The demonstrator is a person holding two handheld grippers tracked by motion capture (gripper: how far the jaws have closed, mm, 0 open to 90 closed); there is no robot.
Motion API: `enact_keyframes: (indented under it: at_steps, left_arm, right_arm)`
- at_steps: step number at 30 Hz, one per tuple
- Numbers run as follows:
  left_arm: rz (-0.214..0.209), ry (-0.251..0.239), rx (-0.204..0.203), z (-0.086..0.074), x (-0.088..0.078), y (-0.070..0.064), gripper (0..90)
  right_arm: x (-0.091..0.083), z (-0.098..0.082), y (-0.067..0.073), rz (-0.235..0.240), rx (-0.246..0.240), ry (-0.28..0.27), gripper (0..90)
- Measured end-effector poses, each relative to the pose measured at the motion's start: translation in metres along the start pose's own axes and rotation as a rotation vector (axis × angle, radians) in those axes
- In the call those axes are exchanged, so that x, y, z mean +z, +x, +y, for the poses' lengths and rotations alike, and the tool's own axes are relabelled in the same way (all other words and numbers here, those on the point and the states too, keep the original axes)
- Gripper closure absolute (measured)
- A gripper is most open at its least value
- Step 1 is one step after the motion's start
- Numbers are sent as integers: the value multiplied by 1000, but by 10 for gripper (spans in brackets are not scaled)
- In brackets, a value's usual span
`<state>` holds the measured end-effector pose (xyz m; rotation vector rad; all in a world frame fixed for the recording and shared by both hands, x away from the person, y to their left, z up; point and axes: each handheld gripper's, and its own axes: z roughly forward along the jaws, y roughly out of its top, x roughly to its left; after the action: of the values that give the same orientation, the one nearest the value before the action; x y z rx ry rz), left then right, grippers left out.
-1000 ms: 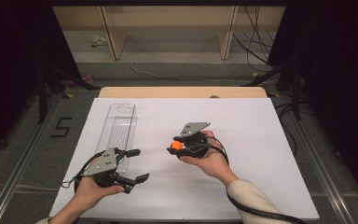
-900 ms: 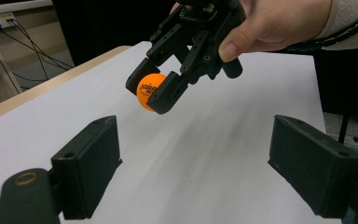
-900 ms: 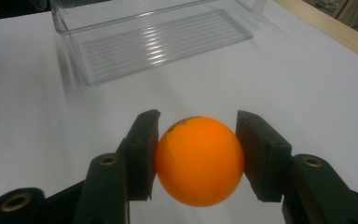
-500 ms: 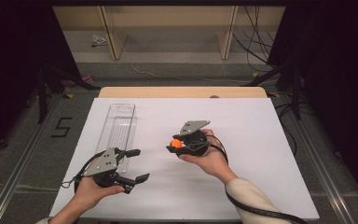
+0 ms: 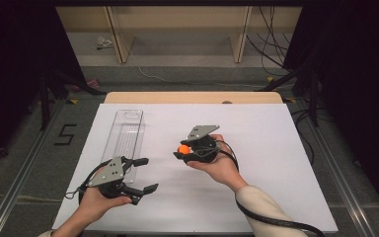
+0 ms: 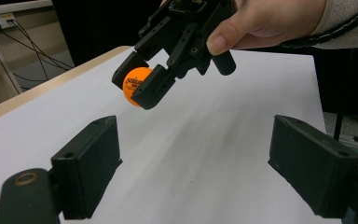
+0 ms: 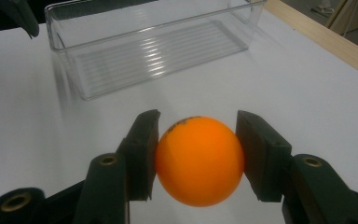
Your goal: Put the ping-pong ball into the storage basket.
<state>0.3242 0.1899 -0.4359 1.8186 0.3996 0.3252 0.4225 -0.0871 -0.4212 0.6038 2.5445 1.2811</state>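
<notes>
The right gripper [image 5: 181,150] holds an orange ball [image 5: 183,148] up in the air, over the middle of the white tabletop [image 5: 276,163]. Its two black jaws squeeze the ball from both sides, and the pads touch it. In the right gripper view the ball [image 7: 199,159] sits right between the jaws, and it has a small dark mark near its top. The left gripper [image 5: 143,175] is near the front left of the tabletop, held in the person's left hand [image 5: 96,197]. Its jaws are wide apart and nothing is between them. In the left gripper view you can see the right gripper [image 6: 142,84] farther off, with the ball [image 6: 136,84] pinched in it and the person's right hand [image 6: 265,21] around its body. A clear plastic box [image 5: 126,136] lies on the left side of the tabletop, running from near to far. It is just beyond the left gripper and off to the left of the ball. The box [image 7: 154,44] has a ribbed bottom and nothing inside it.
</notes>
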Motion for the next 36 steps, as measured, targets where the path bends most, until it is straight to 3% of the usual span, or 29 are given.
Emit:
enact_keyframes:
  at_steps: [36]
  left_arm:
    - [-2, 0, -1, 0, 0, 0, 158]
  right_arm:
    - [14, 22, 1, 8, -16, 1, 514]
